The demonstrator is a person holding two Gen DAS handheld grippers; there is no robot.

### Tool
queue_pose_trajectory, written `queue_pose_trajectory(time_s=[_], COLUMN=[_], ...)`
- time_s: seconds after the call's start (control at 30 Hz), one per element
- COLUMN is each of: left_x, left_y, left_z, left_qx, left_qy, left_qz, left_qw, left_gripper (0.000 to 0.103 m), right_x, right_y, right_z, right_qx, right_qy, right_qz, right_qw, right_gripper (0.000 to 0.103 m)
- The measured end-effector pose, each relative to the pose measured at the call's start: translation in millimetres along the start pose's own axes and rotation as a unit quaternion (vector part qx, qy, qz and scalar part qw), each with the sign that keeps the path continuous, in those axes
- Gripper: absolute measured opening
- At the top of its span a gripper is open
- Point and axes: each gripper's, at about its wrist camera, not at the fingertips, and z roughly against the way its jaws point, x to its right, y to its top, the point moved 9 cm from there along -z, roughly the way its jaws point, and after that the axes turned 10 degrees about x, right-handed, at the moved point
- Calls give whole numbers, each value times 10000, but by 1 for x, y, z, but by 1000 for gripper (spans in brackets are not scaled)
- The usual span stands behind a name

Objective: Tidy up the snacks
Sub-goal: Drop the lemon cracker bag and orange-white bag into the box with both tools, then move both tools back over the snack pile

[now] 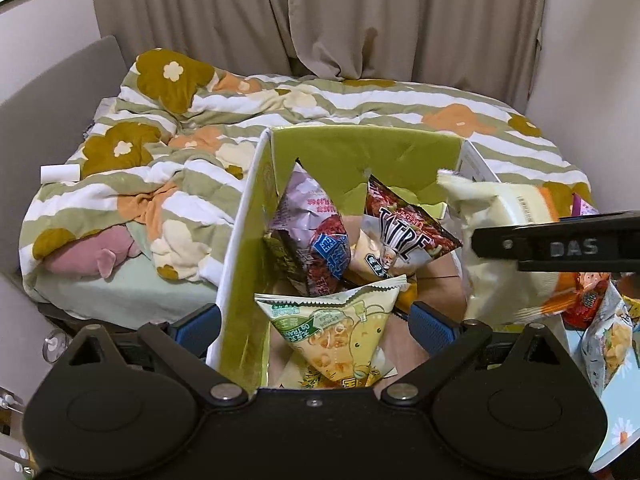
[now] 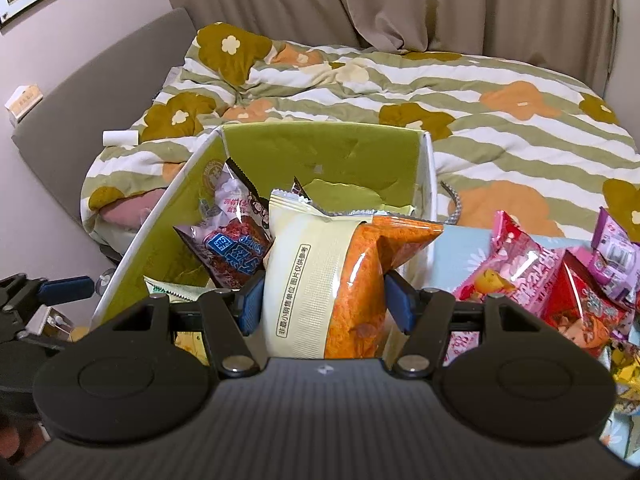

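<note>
A green-lined cardboard box (image 1: pixel 360 152) stands open in front of both grippers and holds several snack bags, among them a purple-red bag (image 1: pixel 316 232), a dark "TATRE" bag (image 1: pixel 404 228) and a pale yellow bag (image 1: pixel 340 340). My left gripper (image 1: pixel 316 328) is open, its fingers either side of the box's near left wall. My right gripper (image 2: pixel 324 304) is shut on a cream-and-orange snack bag (image 2: pixel 332 280), held over the box (image 2: pixel 320 152); that bag also shows in the left wrist view (image 1: pixel 504 248).
A pile of loose snack bags (image 2: pixel 560 280) lies to the right of the box on a light blue surface. A bed with a flowered striped duvet (image 2: pixel 480 92) fills the space behind. Curtains hang at the back.
</note>
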Motion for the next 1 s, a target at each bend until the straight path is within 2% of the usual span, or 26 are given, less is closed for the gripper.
queue_pose_trajectory(time_s=[0.27,0.33,0.67,1.0], left_x=[0,0,-3,0], left_y=[-3,-5,-8,6], left_z=[-5,-6,2,36], left_qx=[-85,-96,-60,286], left_qy=[198,229,358,435], left_qz=[80,148,384,258], left_qw=[9997,9996,9986,9983], left_gripper=[101,101,101,101], right_x=[-6,-5,4,-1], right_y=[-8,-8,-5,6], right_z=[-27,-30,-17,25], right_qx=[-285,-191,143,409], right_qy=[285,344,416,405], right_qz=[82,65,162,64], right_qw=[9992,9992,9989,9983], right_gripper=[81,103,103,103])
